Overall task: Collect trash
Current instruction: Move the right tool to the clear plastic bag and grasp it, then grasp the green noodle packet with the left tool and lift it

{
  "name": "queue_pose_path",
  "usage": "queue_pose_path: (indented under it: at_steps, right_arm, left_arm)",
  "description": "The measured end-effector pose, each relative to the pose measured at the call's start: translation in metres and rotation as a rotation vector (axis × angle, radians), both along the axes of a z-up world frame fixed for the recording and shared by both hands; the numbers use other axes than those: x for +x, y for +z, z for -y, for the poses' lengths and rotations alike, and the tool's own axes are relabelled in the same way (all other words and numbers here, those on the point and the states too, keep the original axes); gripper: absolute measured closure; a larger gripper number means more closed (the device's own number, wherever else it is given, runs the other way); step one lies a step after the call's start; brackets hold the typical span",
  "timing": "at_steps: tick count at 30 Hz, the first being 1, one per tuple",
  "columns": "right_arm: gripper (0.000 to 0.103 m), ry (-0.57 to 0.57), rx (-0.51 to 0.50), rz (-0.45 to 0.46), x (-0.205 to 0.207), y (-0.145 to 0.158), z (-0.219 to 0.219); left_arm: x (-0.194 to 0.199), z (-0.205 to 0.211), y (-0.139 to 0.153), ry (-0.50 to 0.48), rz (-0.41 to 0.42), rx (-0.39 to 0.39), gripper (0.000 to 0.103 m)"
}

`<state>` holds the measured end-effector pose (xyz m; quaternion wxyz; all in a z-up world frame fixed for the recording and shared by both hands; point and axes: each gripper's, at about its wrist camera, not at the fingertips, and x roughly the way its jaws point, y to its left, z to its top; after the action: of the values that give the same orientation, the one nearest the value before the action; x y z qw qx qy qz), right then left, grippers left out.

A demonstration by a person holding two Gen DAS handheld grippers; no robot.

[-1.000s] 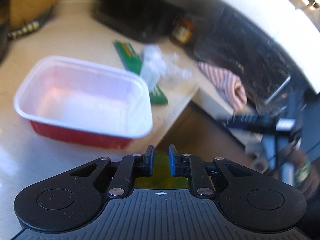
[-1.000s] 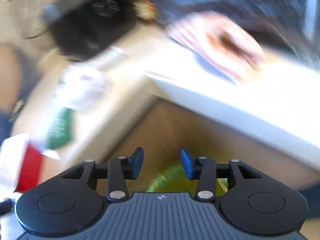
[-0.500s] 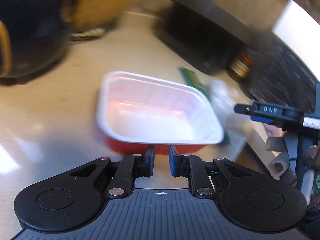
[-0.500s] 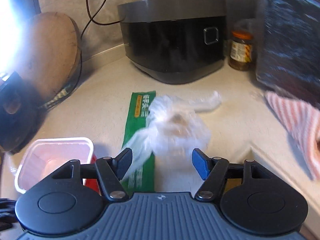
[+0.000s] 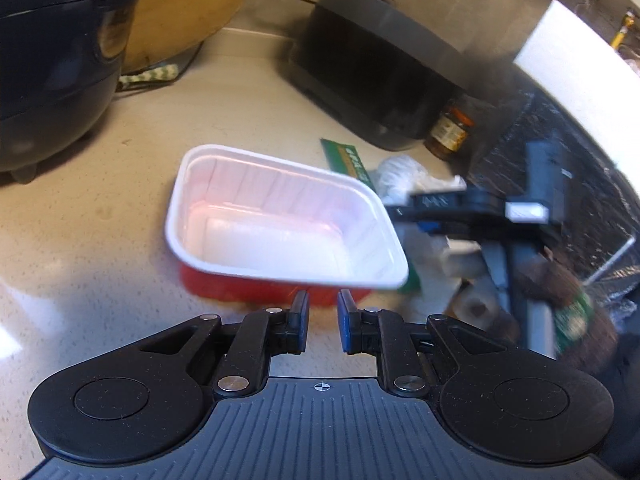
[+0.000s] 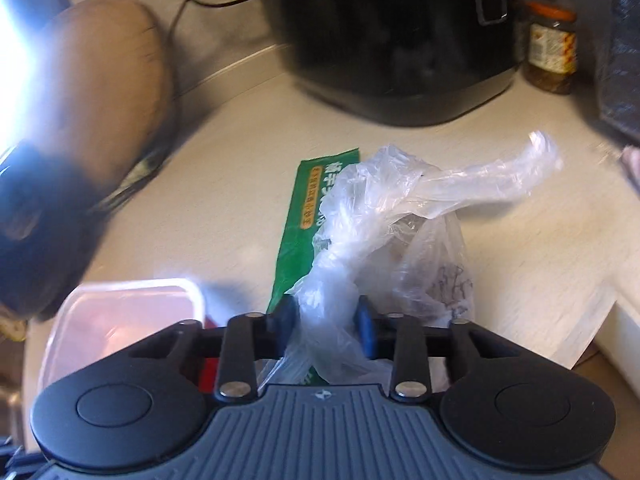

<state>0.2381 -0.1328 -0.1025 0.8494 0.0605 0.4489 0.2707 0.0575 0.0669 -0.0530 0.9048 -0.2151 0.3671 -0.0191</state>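
A crumpled clear plastic bag (image 6: 400, 200) lies on the counter, partly over a green wrapper (image 6: 304, 208). My right gripper (image 6: 326, 312) has its jaws closing on the bag's twisted neck, and both pads press on it. A red tray with a white inside (image 5: 280, 220) stands empty left of the bag. My left gripper (image 5: 323, 304) hangs just before the tray's near rim, shut with nothing between its fingers. In the left wrist view the bag (image 5: 400, 172), the wrapper (image 5: 348, 158) and the blurred right gripper (image 5: 440, 204) show to the right of the tray.
A black rice cooker (image 6: 400, 40) and a jar (image 6: 552, 52) stand at the back of the counter. A dark round pot (image 5: 52, 60) and a wooden board (image 5: 180, 12) are at the left. The counter's edge (image 6: 592, 320) drops off at the right.
The right gripper swung from beyond the counter's edge to the plastic bag, opened wide, then closed on its neck. The left gripper's view turned from the edge toward the tray, jaws unchanged.
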Motion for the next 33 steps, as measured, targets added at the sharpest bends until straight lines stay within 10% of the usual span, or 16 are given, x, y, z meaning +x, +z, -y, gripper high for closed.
queue_pose_path:
  at_steps: [9, 18, 27, 33]
  right_arm:
    - [0.086, 0.013, 0.105, -0.03, -0.037, 0.016, 0.027]
    - [0.086, -0.069, 0.036, 0.045, -0.047, 0.022, 0.053]
    - [0.086, -0.078, 0.05, 0.063, -0.05, 0.026, 0.076]
    - [0.086, -0.078, 0.059, 0.038, -0.046, 0.02, 0.082]
  left_arm:
    - [0.025, -0.025, 0.009, 0.22, 0.023, 0.074, 0.085]
    - [0.059, 0.081, 0.001, -0.267, 0.04, 0.152, 0.084]
    - [0.101, 0.115, -0.03, -0.16, -0.002, 0.456, 0.082]
    - [0.091, 0.118, -0.029, -0.195, -0.034, 0.463, 0.082]
